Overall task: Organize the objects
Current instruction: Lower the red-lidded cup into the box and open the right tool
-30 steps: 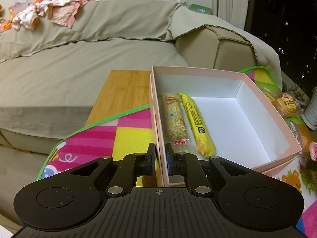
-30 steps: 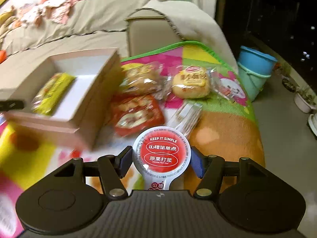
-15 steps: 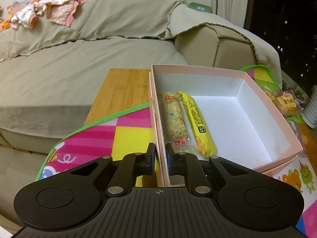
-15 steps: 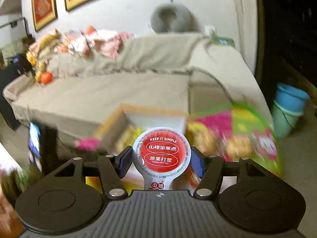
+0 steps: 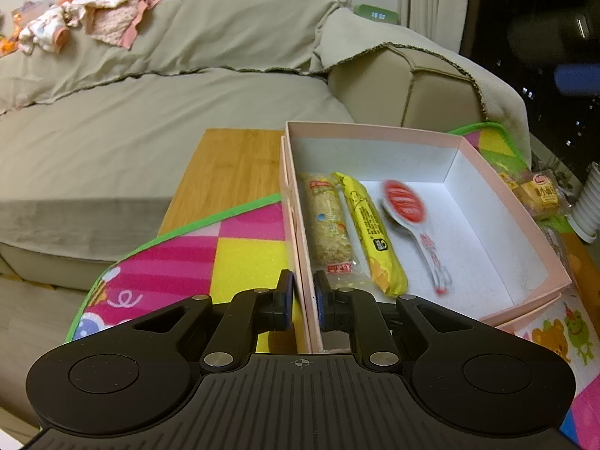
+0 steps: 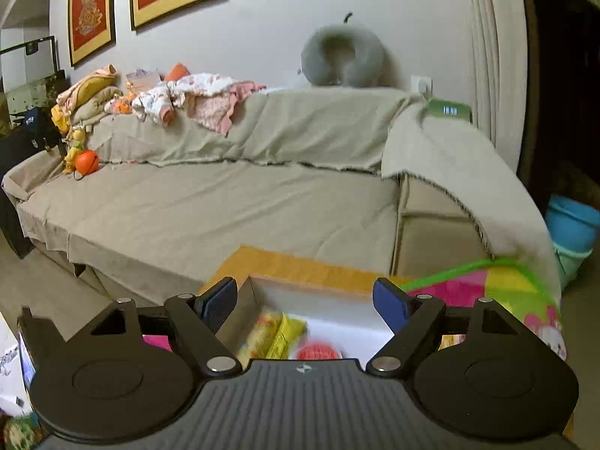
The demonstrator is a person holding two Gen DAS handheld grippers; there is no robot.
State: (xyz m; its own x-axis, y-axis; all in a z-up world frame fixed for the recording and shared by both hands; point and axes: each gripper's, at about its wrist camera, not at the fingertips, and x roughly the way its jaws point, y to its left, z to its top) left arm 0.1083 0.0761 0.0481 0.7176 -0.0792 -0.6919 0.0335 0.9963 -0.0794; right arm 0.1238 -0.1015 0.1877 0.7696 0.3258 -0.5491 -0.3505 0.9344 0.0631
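Note:
A pink box (image 5: 375,131) with a white inside stands on a colourful mat. My left gripper (image 5: 303,302) is shut on the box's near left wall. Inside lie a beige snack bar (image 5: 328,225), a yellow snack bar (image 5: 369,232) and a red-lidded snack pack (image 5: 405,202), blurred as it drops in. In the right wrist view my right gripper (image 6: 305,302) hovers above the box (image 6: 322,296); its jaws are opening and nothing is between them. The red-lidded pack (image 6: 318,350) shows below it, beside the bars (image 6: 277,333).
More wrapped snacks (image 5: 540,195) lie on the mat (image 5: 225,255) right of the box. A wooden table top (image 5: 232,165) shows behind the mat, a covered sofa (image 5: 150,112) beyond it. A blue bucket (image 6: 572,225) stands on the floor at the right.
My right gripper swung from the snacks on the mat up over the box, opened and let go of the red-lidded pack, which now falls into the box. The left gripper kept still.

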